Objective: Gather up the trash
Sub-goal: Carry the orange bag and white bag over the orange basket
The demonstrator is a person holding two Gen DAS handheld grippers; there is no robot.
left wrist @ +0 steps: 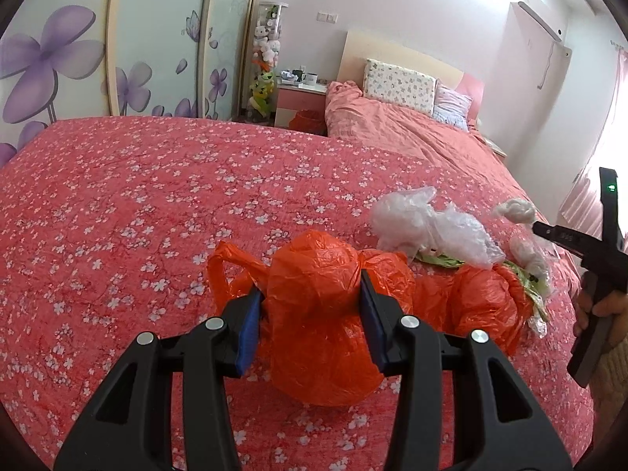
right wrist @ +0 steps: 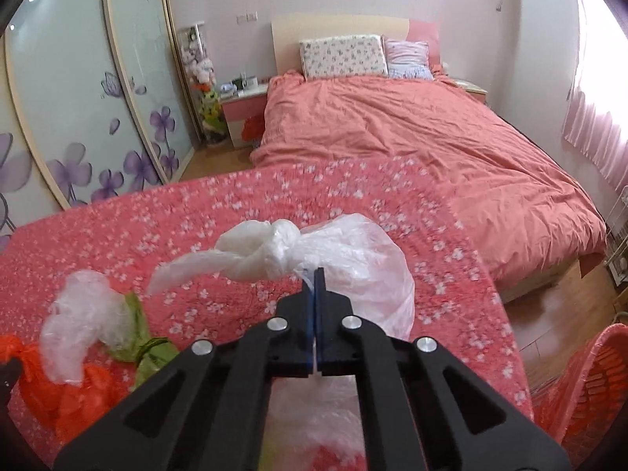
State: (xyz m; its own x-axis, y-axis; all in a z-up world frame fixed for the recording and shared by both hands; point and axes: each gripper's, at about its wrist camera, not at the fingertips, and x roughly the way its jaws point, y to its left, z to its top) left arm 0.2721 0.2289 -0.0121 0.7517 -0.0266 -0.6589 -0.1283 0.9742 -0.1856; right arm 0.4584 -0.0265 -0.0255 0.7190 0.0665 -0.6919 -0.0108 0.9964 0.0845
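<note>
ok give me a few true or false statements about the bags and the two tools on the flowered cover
1. The left tool grips an orange bag. True.
2. The right tool stands wide open. False: it is shut on the white knotted bag.
3. The white bag's top is tied in a knot. True.
4. All the trash lies on the wooden floor. False: it lies on the flowered cover.
5. Crumpled clear plastic lies beside the orange bags. True.

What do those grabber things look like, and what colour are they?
Each hand-held gripper is black plastic, shaped like big tongs with triangular cut-outs and round silver bolts. The left hand-held gripper has flat blue pads inside its fingers, and so does the right hand-held gripper. Seen from the left wrist, the right one shows a small green light.
</note>
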